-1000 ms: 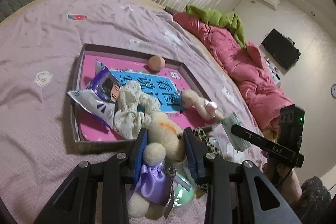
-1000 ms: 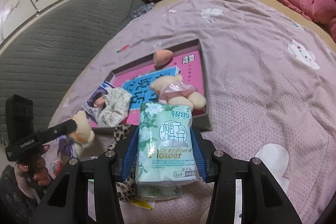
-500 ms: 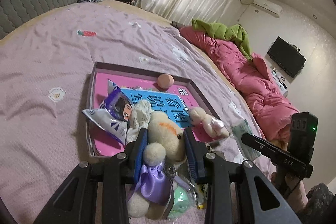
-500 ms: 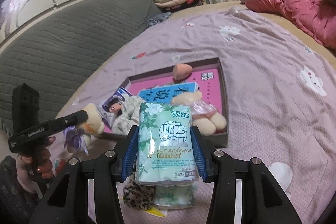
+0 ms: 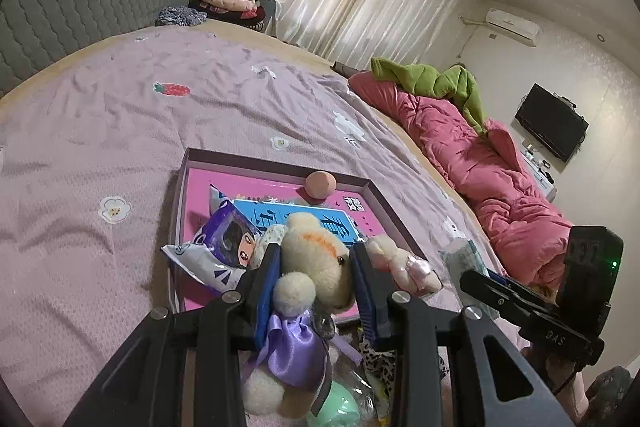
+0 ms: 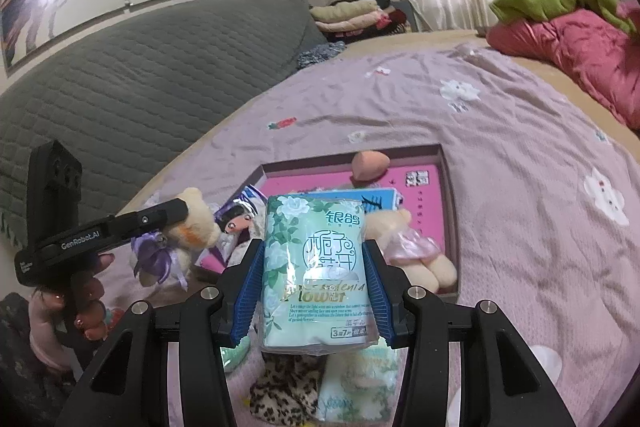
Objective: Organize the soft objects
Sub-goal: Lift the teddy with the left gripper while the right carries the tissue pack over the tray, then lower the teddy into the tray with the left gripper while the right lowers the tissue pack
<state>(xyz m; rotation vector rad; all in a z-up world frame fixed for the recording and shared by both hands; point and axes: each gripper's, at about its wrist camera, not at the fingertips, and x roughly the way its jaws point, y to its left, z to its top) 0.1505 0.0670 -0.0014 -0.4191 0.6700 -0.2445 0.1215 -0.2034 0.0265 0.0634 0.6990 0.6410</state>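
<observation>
Left gripper (image 5: 316, 279) clamped on plush bear (image 5: 316, 259), fuzzy cream, purple satin bow, lifted at tray's (image 5: 182, 187) 6 o'clock edge. Right gripper (image 6: 314, 283) clamped on tissue pack (image 6: 314, 267), glossy green floral plastic. In tray: peach sponge (image 5: 320, 185) at 12 o'clock, pink-dressed bear (image 6: 412, 247), doll packet (image 5: 218, 251).

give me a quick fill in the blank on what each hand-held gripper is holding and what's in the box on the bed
1. The left hand-held gripper is shut on a cream teddy bear that wears a ____ satin bow.
2. The right hand-held gripper is shut on a green pack of ____.
3. The peach sponge lies inside the ____ on the bed.
4. A second bear, dressed in ____, lies in the box.

Missing words: purple; tissues; box; pink
</observation>
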